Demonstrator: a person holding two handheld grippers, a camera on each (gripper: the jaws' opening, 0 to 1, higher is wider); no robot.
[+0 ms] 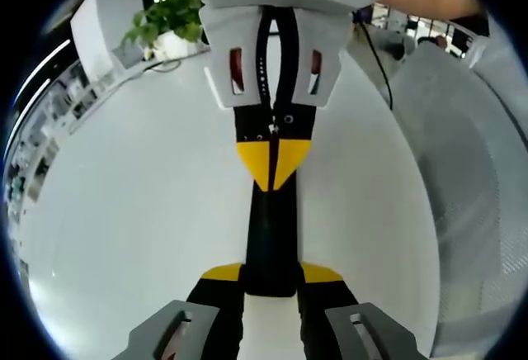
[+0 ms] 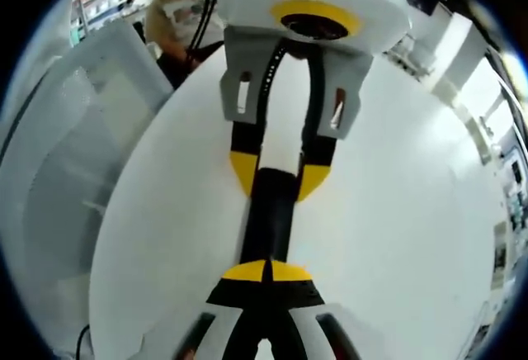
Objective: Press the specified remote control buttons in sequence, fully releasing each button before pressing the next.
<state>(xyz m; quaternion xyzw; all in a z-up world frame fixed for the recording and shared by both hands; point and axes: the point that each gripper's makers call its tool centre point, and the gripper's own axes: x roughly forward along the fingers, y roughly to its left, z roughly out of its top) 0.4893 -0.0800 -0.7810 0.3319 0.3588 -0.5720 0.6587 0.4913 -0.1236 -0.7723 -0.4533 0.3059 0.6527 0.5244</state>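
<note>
The left gripper [image 1: 272,274] clamps the near end of the remote [image 1: 271,236]. The right gripper [image 1: 273,160], jaws together, meets its far end head-on. The remote's long axis runs straight between them over the table [image 1: 124,211], so the right gripper likely does the pressing.

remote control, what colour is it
Black: the long slim black remote control is held between both grippers over the white table, clearest in the left gripper view.
</note>
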